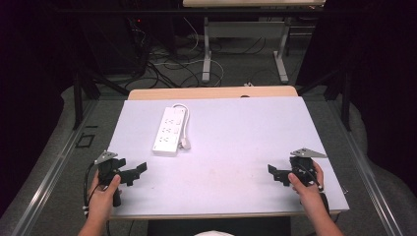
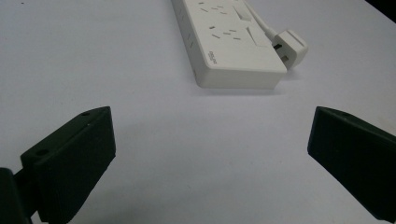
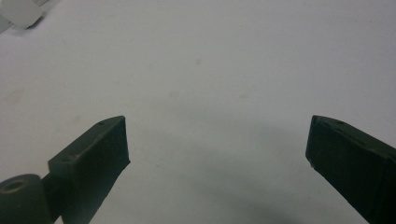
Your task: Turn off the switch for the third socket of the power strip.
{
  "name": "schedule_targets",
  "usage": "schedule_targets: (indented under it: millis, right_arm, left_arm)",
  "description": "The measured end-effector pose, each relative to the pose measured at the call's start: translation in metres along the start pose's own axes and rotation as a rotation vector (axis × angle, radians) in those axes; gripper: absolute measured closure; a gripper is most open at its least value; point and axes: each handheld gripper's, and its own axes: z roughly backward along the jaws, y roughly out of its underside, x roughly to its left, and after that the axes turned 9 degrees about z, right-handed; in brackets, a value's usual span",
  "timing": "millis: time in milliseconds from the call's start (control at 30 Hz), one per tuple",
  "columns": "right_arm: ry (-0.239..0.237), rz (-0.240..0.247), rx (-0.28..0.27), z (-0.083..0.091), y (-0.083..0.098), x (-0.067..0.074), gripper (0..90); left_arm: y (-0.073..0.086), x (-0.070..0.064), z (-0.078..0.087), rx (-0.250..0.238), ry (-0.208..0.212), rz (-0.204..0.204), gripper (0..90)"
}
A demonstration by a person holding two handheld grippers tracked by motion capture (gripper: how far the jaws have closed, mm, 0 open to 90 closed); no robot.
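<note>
Hovering, both grippers spread wide and empty.
White plastic power strip lay ahead of left gripper, well apart from right gripper.

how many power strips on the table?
1. A white power strip lies on the far left part of the table, its cord looped at its right side and the plug beside its near end. Left gripper is nearest it.

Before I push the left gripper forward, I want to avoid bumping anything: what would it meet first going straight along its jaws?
Probably the white power strip: in the left gripper view its near end lies just ahead of the open left gripper, with bare table between. Its plug sits beside it, slightly right.
</note>
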Motion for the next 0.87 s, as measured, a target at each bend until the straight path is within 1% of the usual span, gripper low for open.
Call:
schedule_targets:
  millis: [33,100,133,167,200,233,267,300,333,367,400,433,467,533,767,800,833,867]
  right_arm:
    - [0.0,-0.001,0.001,0.0,0.0,0.0001,5.5]
    - [-0.001,0.002,0.0,-0.0001,0.0001,-0.0001,5.6]
    - [-0.003,-0.007,0.003,0.0002,-0.0002,0.0006,5.6]
    - [-0.003,-0.005,0.003,0.0001,-0.0001,0.0005,5.6]
    - [-0.004,-0.006,0.003,0.0001,-0.0001,0.0006,5.6]
    - [-0.005,-0.008,0.003,0.0001,0.0,0.0008,5.6]
    - [-0.005,-0.005,0.003,0.0,0.0,0.0005,5.7]
    - [-0.005,-0.007,0.003,0.0001,0.0,0.0008,5.7]
    - [-0.005,-0.002,0.003,0.0001,0.0,0.0004,5.7]
    - [-0.005,-0.003,0.002,0.0,0.0,0.0003,5.7]
    - [-0.006,-0.002,0.002,-0.0001,0.0001,0.0002,5.7]
    - [-0.006,-0.001,0.004,-0.0002,0.0003,0.0,5.7]
    - [-0.005,0.007,0.003,-0.0006,0.0006,-0.0007,5.8]
    - [-0.005,0.007,0.004,-0.0009,0.0006,-0.0007,5.8]
    - [-0.005,0.007,0.005,-0.0017,0.001,-0.0009,5.8]
    - [-0.006,0.001,0.007,-0.0017,0.0009,-0.0007,5.8]
    - [-0.006,0.002,0.009,-0.0017,0.0011,-0.0011,5.8]
    - [-0.003,0.004,0.007,-0.0022,0.0012,-0.0016,5.8]
  left_arm:
    - [0.0004,0.0006,-0.0006,-0.003,-0.005,-0.006,0.7]
    - [0.0013,0.0011,-0.0012,0.006,-0.005,0.0,0.7]
    - [0.0022,0.001,-0.0018,0.006,-0.009,0.007,0.7]
    - [0.0029,0.0011,-0.0028,0.005,-0.011,0.005,0.7]
    - [0.0032,0.0017,-0.0031,0.012,-0.019,-0.01,0.7]
    - [0.0038,0.0017,-0.0038,0.014,-0.023,-0.016,0.7]
    - [0.0045,0.0008,-0.0048,0.013,-0.028,-0.011,0.7]
    - [0.0042,0.0012,-0.0043,0.03,-0.03,-0.027,0.8]
    - [0.0053,0.0002,-0.0055,0.021,-0.034,-0.019,0.7]
    - [0.0056,0.0003,-0.0061,0.022,-0.031,-0.029,0.7]
    - [0.0061,-0.0005,-0.0065,0.026,-0.035,-0.026,0.7]
    - [0.0064,-0.0007,-0.007,0.027,-0.035,-0.032,0.7]
    - [0.0065,-0.0008,-0.0075,0.029,-0.035,-0.04,0.7]
    - [0.0065,-0.0017,-0.0071,0.042,-0.039,-0.037,0.8]
    - [0.007,-0.0015,-0.0081,0.043,-0.038,-0.036,0.8]
    - [0.0073,-0.0018,-0.0089,0.033,-0.04,-0.035,0.8]
    - [0.0069,-0.0013,-0.0088,0.034,-0.036,-0.044,0.9]
    - [0.0069,-0.0014,-0.0088,0.035,-0.037,-0.043,0.9]
